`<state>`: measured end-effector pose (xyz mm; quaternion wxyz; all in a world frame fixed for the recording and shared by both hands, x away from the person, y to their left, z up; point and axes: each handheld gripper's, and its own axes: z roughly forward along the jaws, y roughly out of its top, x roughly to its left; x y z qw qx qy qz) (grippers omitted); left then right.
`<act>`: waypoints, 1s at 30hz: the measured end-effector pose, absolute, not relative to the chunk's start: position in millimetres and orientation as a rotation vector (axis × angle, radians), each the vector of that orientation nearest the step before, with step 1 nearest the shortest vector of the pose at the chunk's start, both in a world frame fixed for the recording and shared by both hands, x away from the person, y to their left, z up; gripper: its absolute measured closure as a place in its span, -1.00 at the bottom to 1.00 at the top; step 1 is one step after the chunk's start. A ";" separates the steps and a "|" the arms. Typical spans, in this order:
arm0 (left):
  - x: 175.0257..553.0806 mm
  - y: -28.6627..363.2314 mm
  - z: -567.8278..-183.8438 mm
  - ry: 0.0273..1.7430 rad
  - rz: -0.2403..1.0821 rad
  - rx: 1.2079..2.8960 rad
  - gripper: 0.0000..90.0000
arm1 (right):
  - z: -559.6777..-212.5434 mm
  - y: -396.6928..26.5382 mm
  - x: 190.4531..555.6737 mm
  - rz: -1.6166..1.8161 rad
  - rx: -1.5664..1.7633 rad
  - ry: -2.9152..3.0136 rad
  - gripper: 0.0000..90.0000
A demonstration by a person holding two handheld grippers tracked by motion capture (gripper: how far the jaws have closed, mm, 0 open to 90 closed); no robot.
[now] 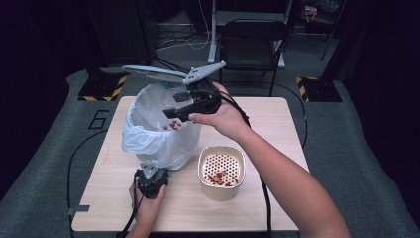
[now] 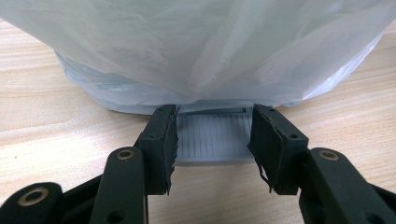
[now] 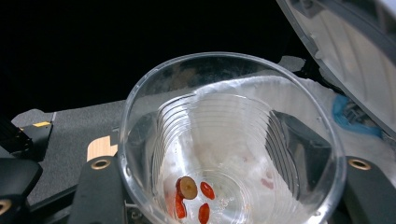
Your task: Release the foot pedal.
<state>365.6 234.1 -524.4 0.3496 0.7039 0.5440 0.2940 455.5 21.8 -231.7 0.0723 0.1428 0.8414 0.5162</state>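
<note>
High view: a pedal bin (image 1: 161, 144) lined with a white bag stands at the left of the tabletop (image 1: 277, 129), its grey lid (image 1: 153, 73) raised. The left tongs (image 1: 151, 181) sit low at the bin's front foot, in the person's left hand (image 1: 148, 206). The right tongs (image 1: 174, 113), in the right hand (image 1: 223, 119), hold a clear plastic cup (image 1: 174, 119) over the bin's mouth; red bits show there. Just right of the bin stands a cream strainer pot (image 1: 221, 171) with a perforated insert and more red bits on it.

Left gripper view: the left tongs (image 2: 214, 149) are pinching the grey ribbed pedal (image 2: 212, 140) at the bin's base, pads on both its edges, under the bag's overhang (image 2: 201, 46). The pedal looks to be what keeps the lid up, so this grip should stay put and pressed down until the tipping is finished.

Right gripper view: the right tongs (image 3: 229, 186) are clamped on the clear plastic cup (image 3: 229, 140), its wall between the jaws. A few red slices (image 3: 191, 196) cling near the bottom; the lid's underside (image 3: 350, 56) hangs at upper right.

To do this step well, I judge the cup should tip mouth-down well inside the bag's rim, clear of the lid, with a light shake for the stuck pieces and no harder squeeze, as thin plastic may buckle.
</note>
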 end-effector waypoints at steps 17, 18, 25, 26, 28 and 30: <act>365.3 233.4 -524.6 1.415 0.748 1.820 0.14 | -255.2 55.6 477.6 1.440 0.554 2.494 -0.20; 365.1 233.1 -524.7 1.419 0.745 1.817 0.14 | -256.1 57.3 478.3 1.426 0.565 2.494 -0.20; 365.3 232.6 -525.0 1.420 0.749 1.808 0.14 | -265.5 70.5 480.2 1.367 0.631 2.464 -0.23; 365.2 233.0 -524.8 1.417 0.749 1.817 0.14 | -266.5 71.4 480.8 1.366 0.642 2.460 -0.25; 365.2 233.3 -524.6 1.415 0.750 1.824 0.14 | -268.6 72.2 481.7 1.365 0.667 2.437 -0.29; 365.1 233.4 -524.6 1.415 0.750 1.824 0.14 | -272.0 72.8 483.1 1.372 0.722 2.412 -0.41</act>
